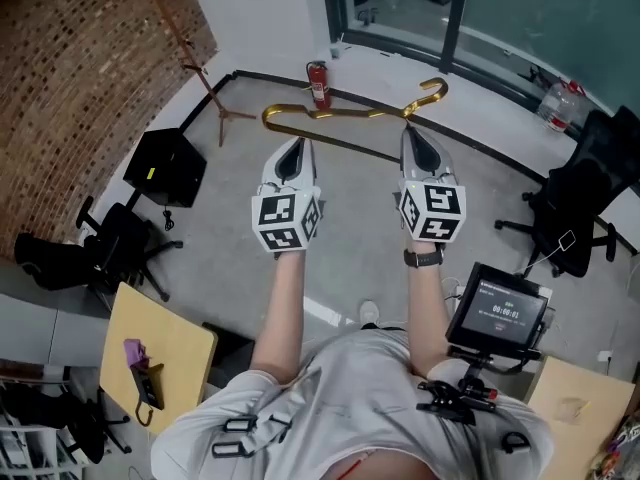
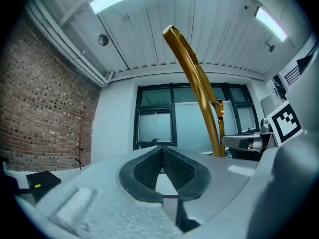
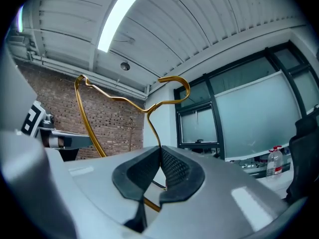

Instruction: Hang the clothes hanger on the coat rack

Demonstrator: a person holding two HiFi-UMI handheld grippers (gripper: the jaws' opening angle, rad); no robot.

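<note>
A gold wire clothes hanger [image 1: 350,115] is held up in the air ahead of me, hook to the right. My right gripper [image 1: 410,133] is shut on its wire below the hook; in the right gripper view the hanger [image 3: 84,113] runs down into the closed jaws of the right gripper [image 3: 159,151]. My left gripper [image 1: 293,146] is shut beside the hanger's lower bar with nothing between its pads; in the left gripper view the hanger [image 2: 197,78] passes to the right of the left gripper [image 2: 160,151]. The thin reddish coat rack [image 1: 190,53] stands by the brick wall, far left.
On the floor below are a red fire extinguisher [image 1: 318,83], a black box [image 1: 165,166], and office chairs [image 1: 100,253] [image 1: 580,208]. A timer screen [image 1: 500,308] sits at my right, a wooden desk [image 1: 155,353] at my left. Windows line the far wall.
</note>
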